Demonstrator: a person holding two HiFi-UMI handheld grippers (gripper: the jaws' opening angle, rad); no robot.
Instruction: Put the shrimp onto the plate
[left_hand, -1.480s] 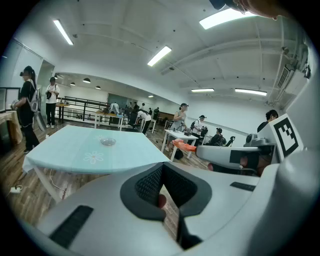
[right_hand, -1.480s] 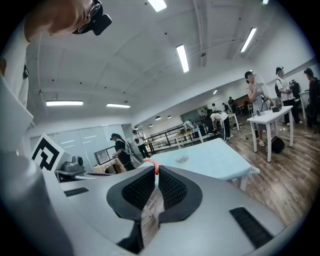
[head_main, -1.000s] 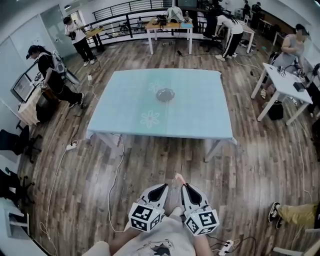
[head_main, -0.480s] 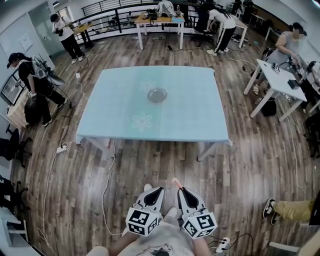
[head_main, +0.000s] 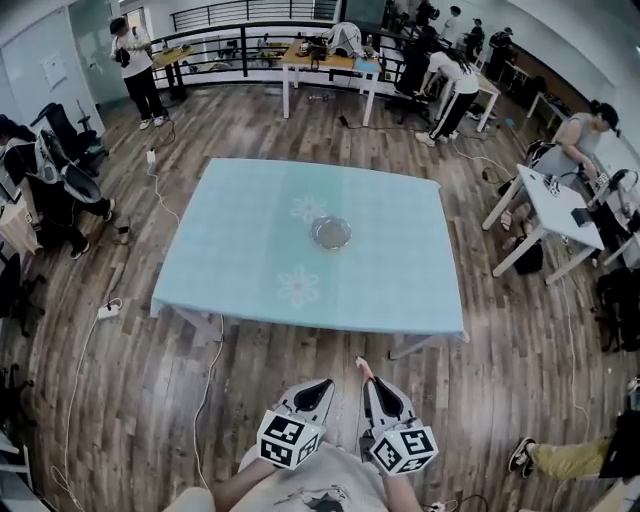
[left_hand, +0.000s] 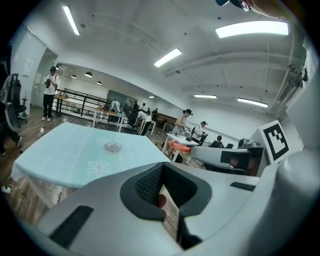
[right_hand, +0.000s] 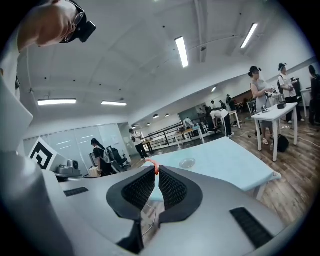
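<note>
A clear glass plate (head_main: 331, 233) sits near the middle of the light-blue table (head_main: 240, 270). Both grippers are held low, close to my body, over the wooden floor and short of the table's near edge. My right gripper (head_main: 366, 378) is shut on a small pink shrimp (head_main: 360, 365), whose curled end sticks out above the fingertips. The right gripper view shows that shrimp (right_hand: 152, 164) at the tip of the right gripper (right_hand: 155, 170), with the plate (right_hand: 187, 163) far ahead. My left gripper (head_main: 327, 384) is shut and holds nothing. The left gripper view has the left gripper (left_hand: 161, 168) low and the plate (left_hand: 113, 146) far off.
White desks with people stand at the right (head_main: 555, 205). A wooden table (head_main: 325, 58) and a railing are at the back. Chairs and a person are at the left (head_main: 50, 180). A cable (head_main: 208, 385) and a power strip (head_main: 108, 309) lie on the floor by the table's near left leg.
The table's near edge has come closer to the grippers as I moved forward. Both grippers kept their pose; the right one still holds the shrimp.
</note>
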